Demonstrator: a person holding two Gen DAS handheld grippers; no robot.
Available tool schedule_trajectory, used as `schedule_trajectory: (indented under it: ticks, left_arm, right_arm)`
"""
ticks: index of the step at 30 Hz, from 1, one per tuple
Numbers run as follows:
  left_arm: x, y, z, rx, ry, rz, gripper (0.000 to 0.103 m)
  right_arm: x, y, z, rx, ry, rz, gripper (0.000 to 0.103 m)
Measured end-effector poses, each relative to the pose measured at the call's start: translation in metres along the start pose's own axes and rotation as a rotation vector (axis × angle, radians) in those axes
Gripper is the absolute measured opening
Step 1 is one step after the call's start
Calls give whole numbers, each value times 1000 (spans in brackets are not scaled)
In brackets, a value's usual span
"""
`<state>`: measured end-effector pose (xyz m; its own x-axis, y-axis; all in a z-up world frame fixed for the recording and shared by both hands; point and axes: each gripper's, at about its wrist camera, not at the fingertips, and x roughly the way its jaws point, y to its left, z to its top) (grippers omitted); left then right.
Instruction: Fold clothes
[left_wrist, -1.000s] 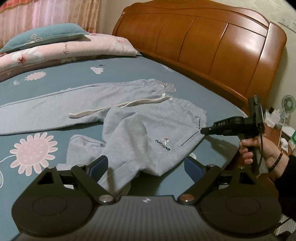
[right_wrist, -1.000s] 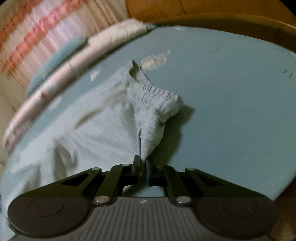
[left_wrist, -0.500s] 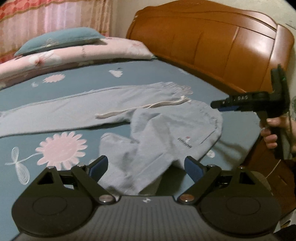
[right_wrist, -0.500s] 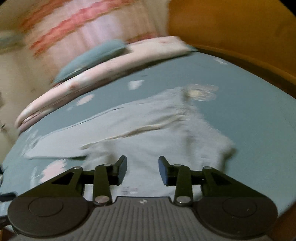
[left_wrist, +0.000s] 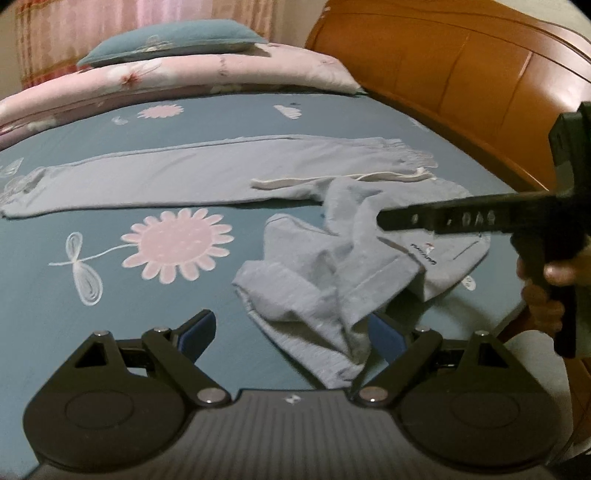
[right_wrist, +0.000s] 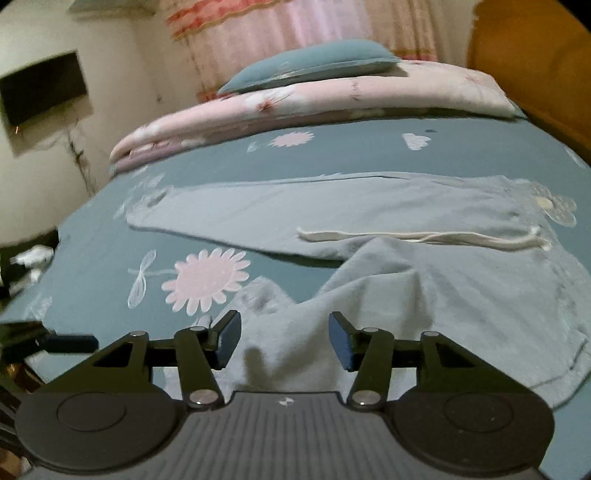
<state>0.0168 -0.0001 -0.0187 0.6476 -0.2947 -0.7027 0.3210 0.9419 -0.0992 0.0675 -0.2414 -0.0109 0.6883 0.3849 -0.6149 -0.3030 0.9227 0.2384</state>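
Left gripper (left_wrist: 291, 334): jaws wide apart, empty, low over the bed (left_wrist: 110, 314). Crumpled leg of the grey sweatpants (left_wrist: 332, 280) lies between and just beyond its fingers; contact with the right pad cannot be told.

Right gripper (right_wrist: 284, 339): jaws opening, nothing clamped, bunched cloth below them.

Beyond: other leg flat, white drawstring (right_wrist: 424, 236) across the waistband.

Pink quilt (left_wrist: 184, 81), blue pillow (left_wrist: 173, 40), blurred.

Grey trousers (left_wrist: 221, 177) lie on the bed, waistband toward 3 o'clock. One leg extends flat toward 9 o'clock; the other is crumpled toward 6 o'clock. A white drawstring (left_wrist: 332, 181) lies across them.
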Motion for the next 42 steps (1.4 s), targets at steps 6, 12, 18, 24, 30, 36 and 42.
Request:
schedule_trajectory:
  ticks: [6,12,18,24,30,36,42]
  left_arm:
    - [-1,6,-3,-18,-3,27,89]
    - [13,10,-3,-28,34,55,90]
    - [25,8,-6,-33,62,44,90]
    - [25,4,-8,-21,64,41,90]
    - [21,2,-9,-13,59,37,90]
    - [20,-5,-4,1,54,15,90]
    - [24,-15,0,9,55,-3,90]
  right_arm:
    - [22,2,-24,-101,102,-93,64]
    - [20,-35,-44,-23,154,-154,64]
    - [-4,-31,-25,-18,52,-113,64]
    - [-1,4,-1,-97,1,-47,69]
    - [28,21,-8,-145,64,-71,69]
    - [35,13,-20,-119,107,-103,70]
    - [29,3,-26,-96,108,-116,72]
